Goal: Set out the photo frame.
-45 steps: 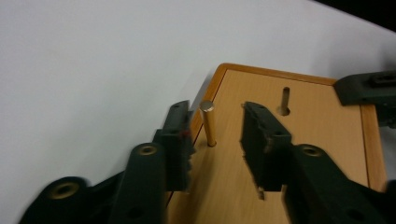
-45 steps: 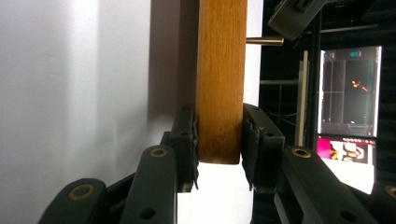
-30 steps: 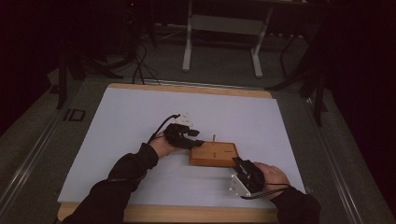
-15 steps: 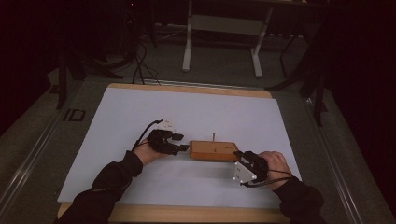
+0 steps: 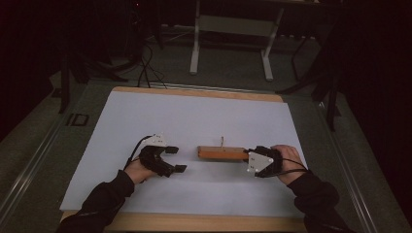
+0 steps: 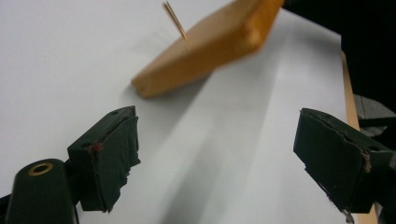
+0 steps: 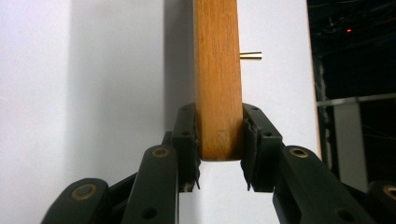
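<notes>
- Since the earlier frames, the left gripper had pulled away from the wooden block toward the left side of the white sheet, and its jaws had just been opening with nothing between them.
- Those black pads stood spread wide in the left gripper view, bare sheet between them, the block lying beyond and apart from the tips, tilted in that view.
- Up from the block's top face stuck a thin brass-coloured pin, near the block's middle.
- Over on the other side, the right gripper pinched the near end of the block, one pad pressed on each long face, the wood running straight out ahead of the fingers.
- From the right gripper view, the pin poked out sideways, well past the fingertips.
- From the high view, the right gripper sat at the block's right end, the left one well clear of its left end.
</notes>
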Available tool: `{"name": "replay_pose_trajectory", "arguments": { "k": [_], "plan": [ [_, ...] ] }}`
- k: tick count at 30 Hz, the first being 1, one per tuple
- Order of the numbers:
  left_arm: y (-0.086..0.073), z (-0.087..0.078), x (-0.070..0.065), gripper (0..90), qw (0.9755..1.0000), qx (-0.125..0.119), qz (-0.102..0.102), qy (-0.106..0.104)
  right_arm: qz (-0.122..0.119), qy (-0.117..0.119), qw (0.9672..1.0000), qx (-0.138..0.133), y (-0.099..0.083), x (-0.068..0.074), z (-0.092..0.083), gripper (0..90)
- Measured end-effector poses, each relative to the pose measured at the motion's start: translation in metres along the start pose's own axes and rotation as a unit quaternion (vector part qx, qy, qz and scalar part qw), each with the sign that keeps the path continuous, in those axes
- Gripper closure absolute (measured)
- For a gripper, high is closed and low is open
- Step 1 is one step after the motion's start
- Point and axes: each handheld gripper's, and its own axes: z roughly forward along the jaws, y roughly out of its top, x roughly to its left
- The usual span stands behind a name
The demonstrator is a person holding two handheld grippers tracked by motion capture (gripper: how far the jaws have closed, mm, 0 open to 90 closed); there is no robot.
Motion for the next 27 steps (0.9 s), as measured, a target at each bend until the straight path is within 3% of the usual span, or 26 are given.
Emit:
{"name": "replay_pose_trajectory", "arguments": {
  "k": [4,12,17,27],
  "plan": [
    [-0.011,-0.004,-0.005,3.6,1.0,-0.003,-0.002,0.008,0.003,0.018,0.9998,0.009,0.003,-0.009,0.001,69.8],
    [-0.022,-0.01,-0.013,3.5,0.9997,-0.005,0.001,0.023,0.023,0.058,0.9979,0.015,0.004,-0.029,0.003,69.8],
    [-0.024,-0.012,-0.016,3.4,0.9996,-0.017,-0.003,0.022,0.054,0.095,0.994,0.009,0.0,-0.05,0.007,69.6],
    [-0.027,-0.014,-0.019,2.9,0.999,-0.035,-0.001,0.027,0.12,0.137,0.9833,0.001,-0.007,-0.083,0.02,68.1]
  ]
}}
